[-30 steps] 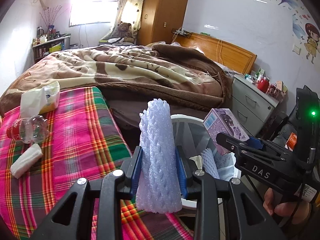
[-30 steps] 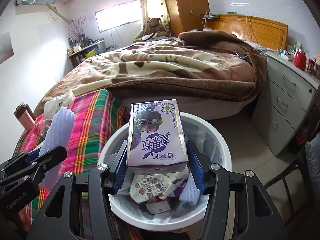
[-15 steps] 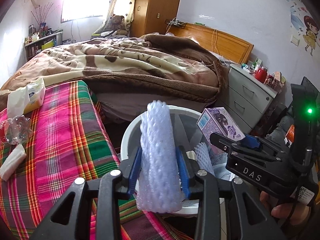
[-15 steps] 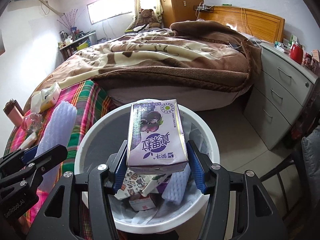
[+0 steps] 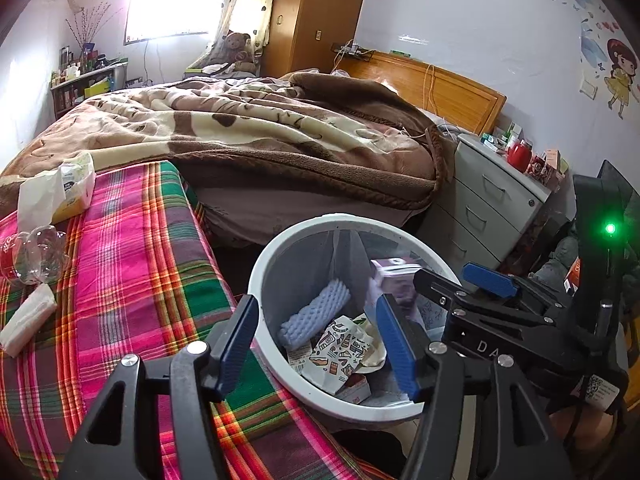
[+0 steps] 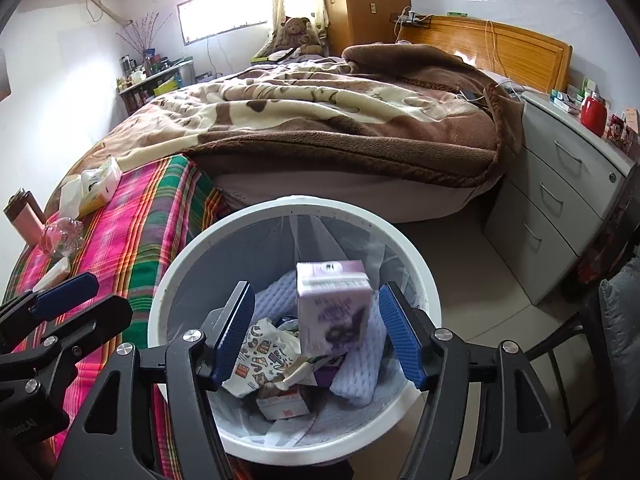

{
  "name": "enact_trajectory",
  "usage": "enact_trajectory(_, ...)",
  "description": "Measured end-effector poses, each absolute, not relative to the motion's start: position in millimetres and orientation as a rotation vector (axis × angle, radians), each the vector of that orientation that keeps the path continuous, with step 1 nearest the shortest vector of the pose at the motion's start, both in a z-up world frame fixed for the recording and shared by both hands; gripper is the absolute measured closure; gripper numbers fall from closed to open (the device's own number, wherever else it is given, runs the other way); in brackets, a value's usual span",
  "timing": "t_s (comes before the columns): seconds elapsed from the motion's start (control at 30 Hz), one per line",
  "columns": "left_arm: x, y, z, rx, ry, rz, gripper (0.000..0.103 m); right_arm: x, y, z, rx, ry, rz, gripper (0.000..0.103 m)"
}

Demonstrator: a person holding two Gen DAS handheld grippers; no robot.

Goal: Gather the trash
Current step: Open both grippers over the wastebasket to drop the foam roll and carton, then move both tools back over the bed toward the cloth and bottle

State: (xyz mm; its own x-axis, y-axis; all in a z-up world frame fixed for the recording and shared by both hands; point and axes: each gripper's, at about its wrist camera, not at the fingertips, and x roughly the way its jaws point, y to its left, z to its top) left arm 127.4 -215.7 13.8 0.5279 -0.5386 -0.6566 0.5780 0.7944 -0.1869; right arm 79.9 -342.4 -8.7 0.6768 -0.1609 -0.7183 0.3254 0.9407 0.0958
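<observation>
white bin | holds foam sleeve, purple carton, wrappers

Ahead of your jaws lies the bed; beyond it, bright window and wardrobe; drawers right.

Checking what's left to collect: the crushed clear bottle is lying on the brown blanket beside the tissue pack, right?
Not quite. The crushed clear bottle lies on the pink plaid cloth, not the brown blanket; the tissue pack is beside it, as the left wrist view shows.
</observation>
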Motion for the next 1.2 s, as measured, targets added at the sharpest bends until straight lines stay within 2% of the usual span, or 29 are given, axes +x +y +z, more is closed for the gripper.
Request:
enact_trajectory(0.53, 129.7, -155.8, 22.7, 0.009, 0.722, -0.591, 0.037, 87.2, -310.8, 5.4, 0.204, 0.727, -0.214, 0.037)
enact_trajectory(1.2, 171.6, -17.9, 6.4, -0.037, 0.724, -0.341, 0.033, 146.1, -234.9, 17.1, 0.16, 0.688, 0.045, 0.037)
